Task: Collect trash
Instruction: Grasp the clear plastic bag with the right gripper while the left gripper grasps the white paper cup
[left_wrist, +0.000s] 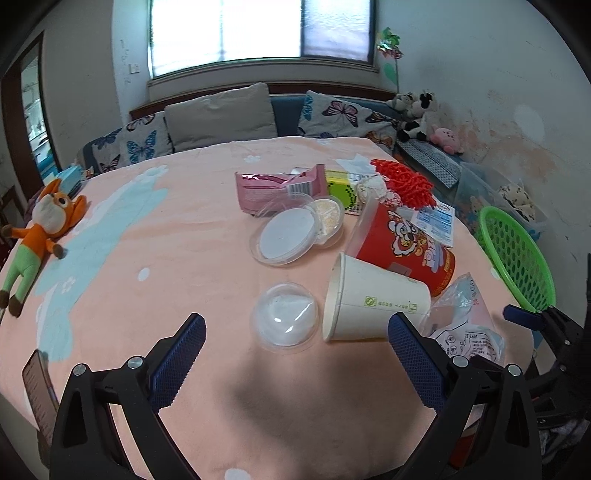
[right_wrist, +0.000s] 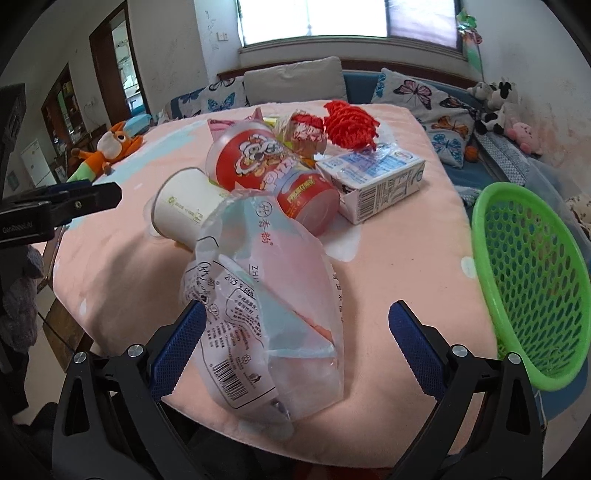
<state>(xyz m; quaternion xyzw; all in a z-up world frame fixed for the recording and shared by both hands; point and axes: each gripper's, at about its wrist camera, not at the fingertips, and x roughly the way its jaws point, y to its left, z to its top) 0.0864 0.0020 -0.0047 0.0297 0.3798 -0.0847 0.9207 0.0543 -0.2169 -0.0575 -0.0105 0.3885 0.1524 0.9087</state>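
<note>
Right now the clear plastic bag (right_wrist: 266, 314) lies at the near edge of the table (right_wrist: 399, 266), between my right gripper's (right_wrist: 297, 332) spread, released fingers, its left pad at the bag's side. Behind it a white paper cup (right_wrist: 184, 210) lies tipped over, touching a red snack tub (right_wrist: 266, 170); a milk carton (right_wrist: 373, 184) sits just beside that. My left gripper (left_wrist: 297, 343) hangs with fingers wide apart and holding nothing, near a clear dome lid (left_wrist: 284, 319). At the table's right edge stands the green basket (right_wrist: 532, 280).
</note>
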